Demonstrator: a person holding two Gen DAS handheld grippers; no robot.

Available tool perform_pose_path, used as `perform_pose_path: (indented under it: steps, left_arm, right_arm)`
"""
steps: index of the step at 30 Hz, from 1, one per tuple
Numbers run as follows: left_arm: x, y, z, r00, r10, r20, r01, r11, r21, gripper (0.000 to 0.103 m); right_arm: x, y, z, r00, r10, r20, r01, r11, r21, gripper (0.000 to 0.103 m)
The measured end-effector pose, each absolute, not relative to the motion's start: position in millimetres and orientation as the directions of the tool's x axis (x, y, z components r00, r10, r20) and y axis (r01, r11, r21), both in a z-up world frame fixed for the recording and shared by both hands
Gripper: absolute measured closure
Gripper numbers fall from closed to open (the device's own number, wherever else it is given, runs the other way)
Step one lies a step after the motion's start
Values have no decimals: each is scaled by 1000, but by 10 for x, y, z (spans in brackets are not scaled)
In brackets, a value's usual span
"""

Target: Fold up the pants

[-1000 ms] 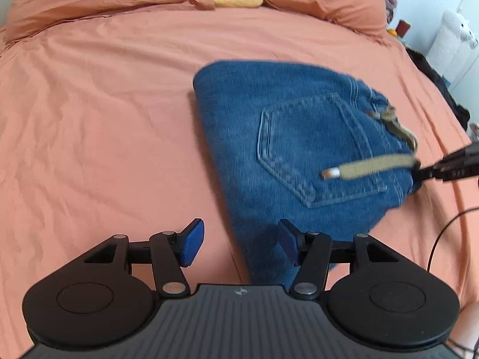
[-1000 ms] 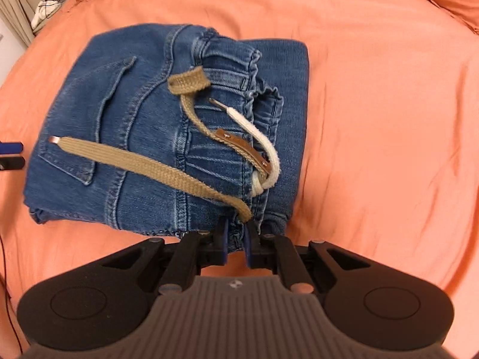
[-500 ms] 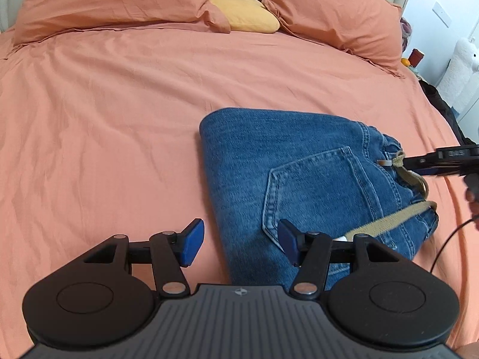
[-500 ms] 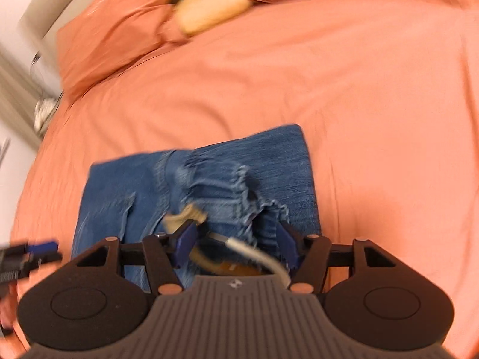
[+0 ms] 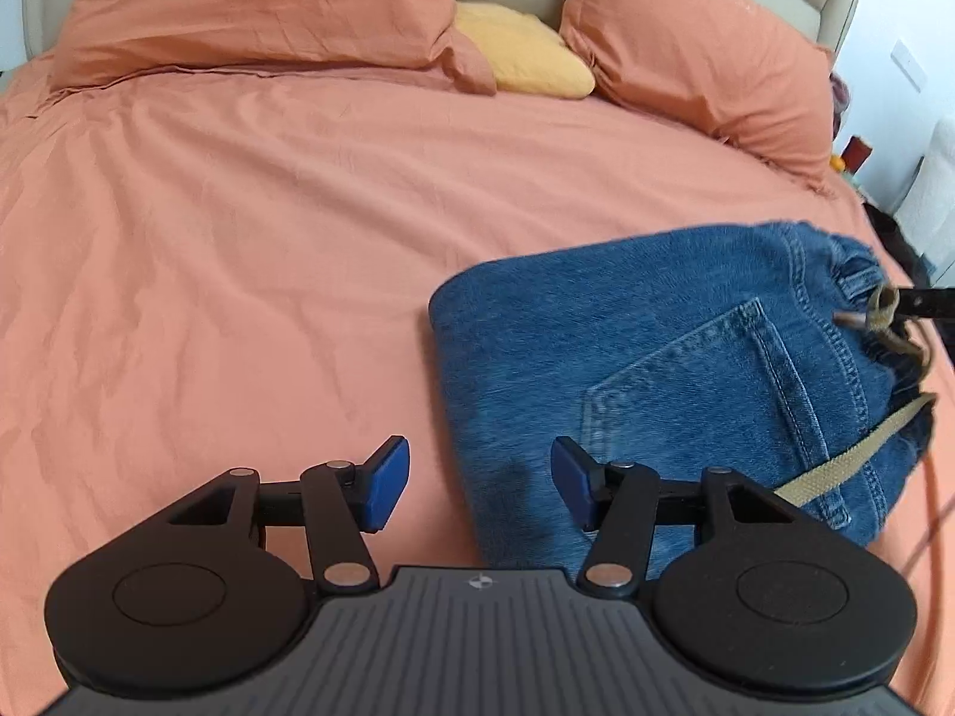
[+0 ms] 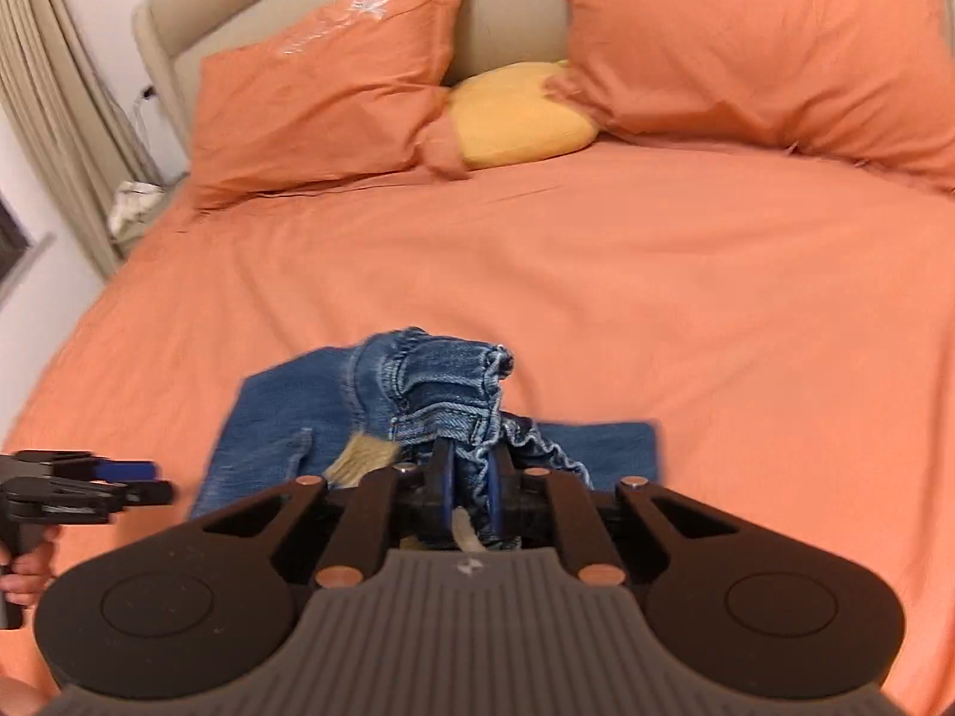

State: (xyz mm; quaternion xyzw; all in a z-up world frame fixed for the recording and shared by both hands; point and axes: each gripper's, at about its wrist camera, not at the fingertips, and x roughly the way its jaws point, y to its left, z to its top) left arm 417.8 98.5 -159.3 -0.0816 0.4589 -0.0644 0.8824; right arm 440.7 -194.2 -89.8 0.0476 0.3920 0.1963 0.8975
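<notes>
Folded blue jeans (image 5: 668,382) lie on the orange bed, back pocket up, with a tan belt strap (image 5: 853,453) trailing off the waistband. My left gripper (image 5: 471,480) is open and empty, low over the bed at the jeans' near left edge. My right gripper (image 6: 468,495) is shut on the jeans' waistband (image 6: 441,382) and lifts it, so the gathered denim stands up between the fingers. The right gripper's tip also shows in the left wrist view (image 5: 925,307) at the waistband. The left gripper shows in the right wrist view (image 6: 125,480) to the left of the jeans.
The orange sheet (image 5: 239,274) covers the bed. Two orange pillows (image 5: 250,6) and a yellow cushion (image 5: 525,53) lie at the headboard. Curtains (image 6: 54,119) and a bedside spot are on the left; a black cable (image 5: 925,537) crosses the bed's right side.
My right gripper opened, moved onto the waistband, then shut on it and raised it. The left gripper stayed open and drew back, so the jeans sit further right in its view.
</notes>
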Motion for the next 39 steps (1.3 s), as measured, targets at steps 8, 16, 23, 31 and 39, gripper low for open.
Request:
perform_pose_path:
  steps: [8, 16, 23, 31, 39]
  left_arm:
    - [4383, 832, -1599, 598, -192, -779, 61, 979, -194, 45]
    - [4641, 742, -1577, 633, -179, -753, 78, 983, -168, 53]
    - [4960, 649, -1830, 600, -171, -781, 76, 985, -157, 60]
    - [5174, 749, -2249, 500, -133, -856, -7, 988, -157, 70]
    - [4594, 605, -1780, 557, -74, -827, 91, 996, -28, 70]
  right_arm:
    - [4724, -2280, -1626, 554, 273, -786, -162, 962, 220, 99]
    - [4651, -2042, -1553, 610, 128, -782, -192, 981, 10, 72]
    - [4690, -1853, -1483, 645, 211, -735, -245, 967, 62, 82]
    - [4970, -1994, -1871, 609, 167, -775, -140, 985, 103, 82]
    - [4369, -2046, -1569, 670, 192, -717, -148, 981, 124, 76]
